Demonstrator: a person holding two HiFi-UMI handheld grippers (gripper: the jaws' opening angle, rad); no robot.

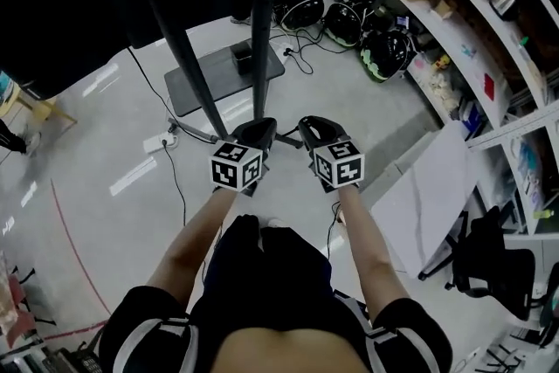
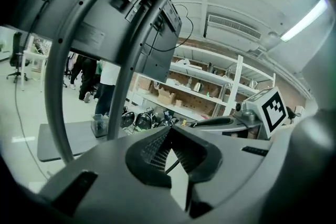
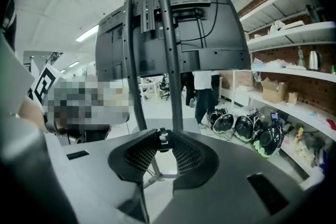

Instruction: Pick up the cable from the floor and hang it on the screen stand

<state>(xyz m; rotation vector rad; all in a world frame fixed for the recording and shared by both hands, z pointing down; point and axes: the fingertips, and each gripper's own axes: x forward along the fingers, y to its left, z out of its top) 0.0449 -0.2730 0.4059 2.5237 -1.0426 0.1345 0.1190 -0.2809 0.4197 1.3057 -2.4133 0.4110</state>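
The left gripper (image 1: 256,132) and right gripper (image 1: 315,130) are pointing forward side by side, with a short stretch of black cable (image 1: 289,141) running between their fingers. Just beyond the fingertips, the dark posts of the screen stand (image 1: 262,39) are rising from its grey base plate (image 1: 218,79). Helmets (image 1: 345,20) are lying farther ahead.

Workshop-lab space, pale glossy floor (image 1: 105,214) with red tape line (image 1: 77,249), white open shelving (image 1: 454,24) crowded with cardboard boxes (image 3: 274,91), helmets (image 1: 342,22) on the floor, ceiling strip light (image 2: 307,18), screen stand (image 1: 210,79), office chair (image 1: 493,262)
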